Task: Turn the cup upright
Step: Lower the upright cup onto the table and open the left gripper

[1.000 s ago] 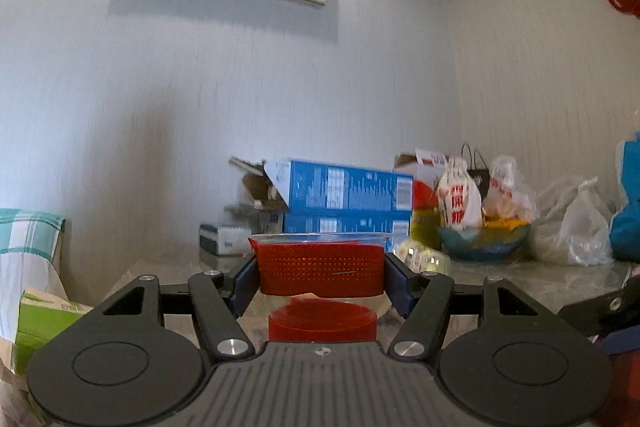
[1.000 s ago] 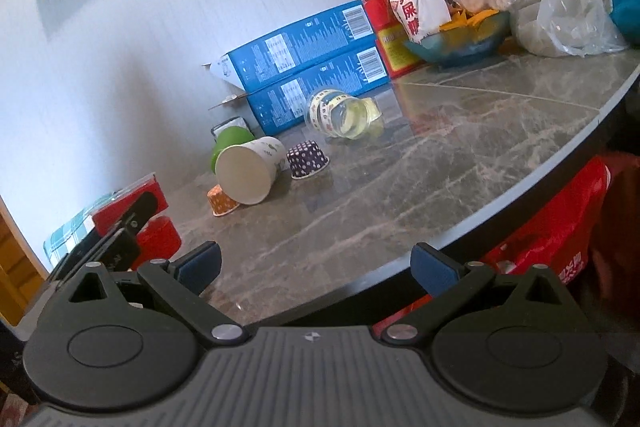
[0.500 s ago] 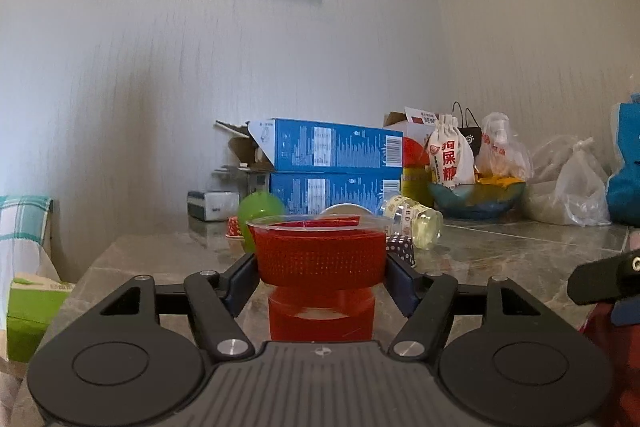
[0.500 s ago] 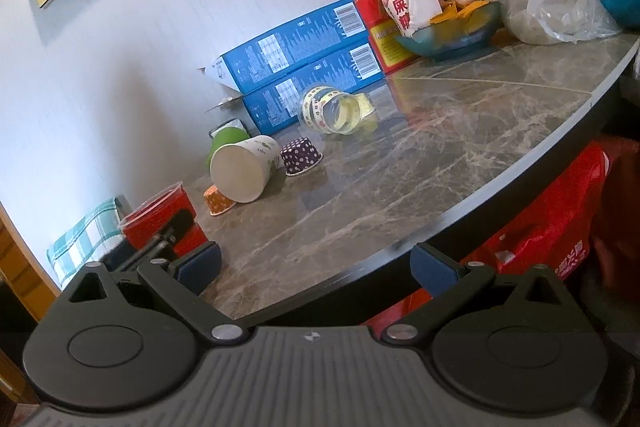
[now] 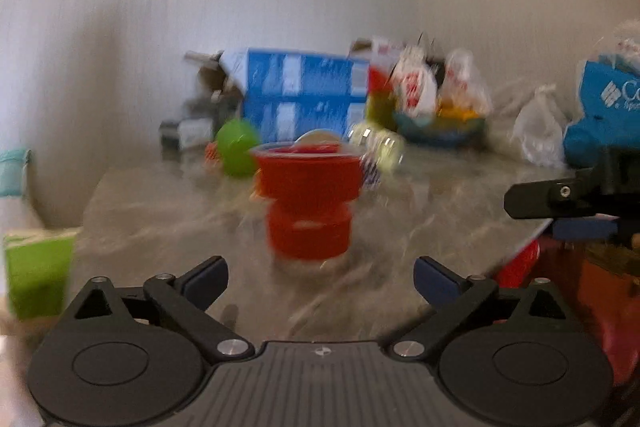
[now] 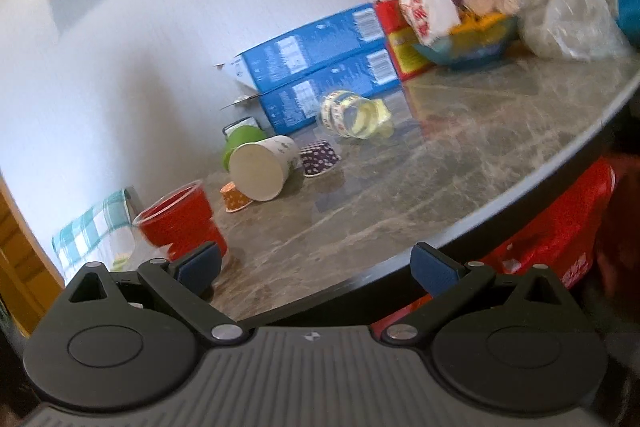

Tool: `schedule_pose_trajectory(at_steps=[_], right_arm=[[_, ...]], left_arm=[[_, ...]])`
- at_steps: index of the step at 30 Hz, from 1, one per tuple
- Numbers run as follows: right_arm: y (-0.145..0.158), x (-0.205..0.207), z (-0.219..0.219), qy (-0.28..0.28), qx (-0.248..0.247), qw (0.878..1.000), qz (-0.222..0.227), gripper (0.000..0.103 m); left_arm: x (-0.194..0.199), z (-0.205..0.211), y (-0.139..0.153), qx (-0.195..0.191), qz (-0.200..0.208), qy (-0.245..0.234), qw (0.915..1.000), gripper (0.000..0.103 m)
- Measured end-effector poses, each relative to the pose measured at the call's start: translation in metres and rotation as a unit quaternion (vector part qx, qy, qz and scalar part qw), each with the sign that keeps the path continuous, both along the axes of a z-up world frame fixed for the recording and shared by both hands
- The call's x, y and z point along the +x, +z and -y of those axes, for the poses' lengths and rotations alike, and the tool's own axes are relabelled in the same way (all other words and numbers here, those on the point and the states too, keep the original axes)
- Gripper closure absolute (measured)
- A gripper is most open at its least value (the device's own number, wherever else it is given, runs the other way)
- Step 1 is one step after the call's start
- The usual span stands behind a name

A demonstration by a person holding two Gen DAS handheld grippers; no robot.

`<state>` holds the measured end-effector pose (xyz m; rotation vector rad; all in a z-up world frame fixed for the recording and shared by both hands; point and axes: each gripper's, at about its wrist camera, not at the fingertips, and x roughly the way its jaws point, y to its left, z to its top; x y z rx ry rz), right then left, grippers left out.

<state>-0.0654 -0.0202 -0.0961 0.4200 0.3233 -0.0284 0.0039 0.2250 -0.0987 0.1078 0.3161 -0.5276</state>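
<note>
The left claw [image 5: 320, 277] is level at the worktop [image 5: 420, 195] edge, fingers spread wide and empty. The red cup [image 5: 307, 203] stands upright just ahead, centred between them, untouched. The right claw [image 6: 316, 263] gapes open too.

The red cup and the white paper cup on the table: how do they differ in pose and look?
1. The red cup stands upright with its mouth up; the white paper cup lies on its side, its mouth toward the right wrist camera.
2. The red cup is stepped, wide above and narrower below; the white paper cup tapers smoothly.
3. The red cup stands near the table edge; the white paper cup lies farther back.
No tool touches either.
</note>
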Motion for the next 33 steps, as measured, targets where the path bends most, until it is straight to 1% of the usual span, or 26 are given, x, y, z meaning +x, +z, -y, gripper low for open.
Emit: schedule_pose_trajectory(at_steps=[2,3,5,6,7,9,11,12,14,16,20,24,33], right_arm=[[0.01,0.0,-0.008,0.018,-0.021,1.0,-0.012,0.001],[0.016,-0.001,-0.011,0.025,-0.028,0.999,-0.015,0.001],[0.028,-0.001,-0.021,0.027,-0.044,0.998,-0.025,0.001],[0.035,0.0,-0.027,0.025,-0.059,0.997,-0.031,0.001],[0.041,0.002,-0.033,0.027,-0.08,0.996,-0.038,0.001],[0.052,0.01,-0.041,0.037,-0.108,0.992,-0.055,0.001],[0.059,0.017,-0.042,0.044,-0.102,0.991,-0.073,0.001],[0.062,0.02,-0.041,0.051,-0.092,0.991,-0.078,0.001],[0.066,0.023,-0.041,0.055,-0.085,0.992,-0.08,0.001],[0.069,0.024,-0.043,0.055,-0.092,0.991,-0.079,0.001],[0.072,0.024,-0.045,0.052,-0.101,0.99,-0.082,0.001],[0.074,0.024,-0.045,0.047,-0.115,0.988,-0.087,0.001],[0.08,0.022,-0.039,0.035,-0.115,0.989,-0.084,0.001]], left_arm=[[-0.002,-0.012,0.018,0.019,-0.026,0.009,0.9994,0.003],[0.0,-0.018,0.027,0.029,-0.047,0.017,0.9984,0.003],[0.013,-0.025,0.043,0.052,-0.104,0.03,0.9928,0.003],[0.021,-0.027,0.048,0.063,-0.13,0.03,0.9891,0.003],[0.027,-0.027,0.053,0.071,-0.147,0.029,0.9861,0.003],[0.032,-0.025,0.061,0.084,-0.143,0.033,0.9856,0.003],[0.033,-0.018,0.067,0.106,-0.135,0.042,0.9842,0.003],[0.032,-0.016,0.07,0.106,-0.132,0.042,0.9846,0.003],[0.028,-0.013,0.077,0.095,-0.131,0.031,0.9863,0.003],[0.025,-0.01,0.082,0.086,-0.136,0.01,0.9869,0.003],[0.023,-0.002,0.085,0.085,-0.139,0.001,0.9867,0.003],[0.023,-0.005,0.09,0.081,-0.136,0.002,0.9873,0.003],[0.022,-0.011,0.1,0.068,-0.13,0.007,0.9892,0.003]])
